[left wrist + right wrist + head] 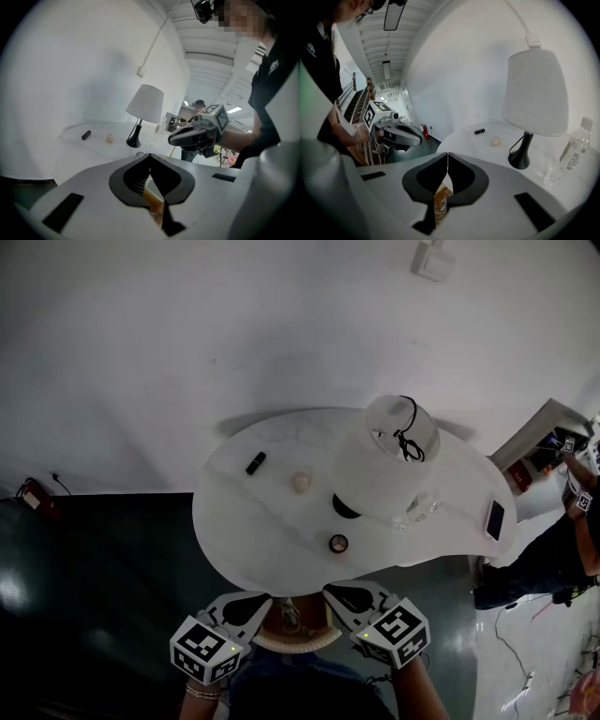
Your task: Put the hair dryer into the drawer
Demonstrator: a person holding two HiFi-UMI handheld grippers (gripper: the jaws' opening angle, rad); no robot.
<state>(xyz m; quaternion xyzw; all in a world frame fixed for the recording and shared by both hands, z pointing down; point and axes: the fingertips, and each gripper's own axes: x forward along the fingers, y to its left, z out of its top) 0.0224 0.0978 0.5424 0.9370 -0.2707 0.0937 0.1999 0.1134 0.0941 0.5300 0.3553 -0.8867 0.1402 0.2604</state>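
Left gripper [150, 156]: jaws closed tip to tip, nothing between the pads. It is held in the air at the near edge of the table, pointing towards the lamp.

Right gripper [448, 154]: jaws clenched together and empty. It is level with the left gripper and beside it, the two apart.

Woven round object [291, 632]: tan, below and between the two grippers. It shows through the gap behind each pair of jaws. What it is cannot be told.

Table [234, 521]: white, rounded top, standing against a white wall.

Lamp [389, 460]: white shade on a black base, upright at the right of the tabletop, with a black cord looped over the shade.

Small black cylinder [255, 463]: lying on the far left of the tabletop.

Pale round object [300, 482]: just right of the cylinder, not touching it.

Small round dark-rimmed item [338, 543]: near the front edge, in front of the lamp base.

Clear bottle [574, 145]: upright, right of the lamp.

Phone [495, 518]: flat at the table's right edge.

Floor [94, 568]: dark green, glossy.

Hair dryer and drawer: cannot be made out in any view.
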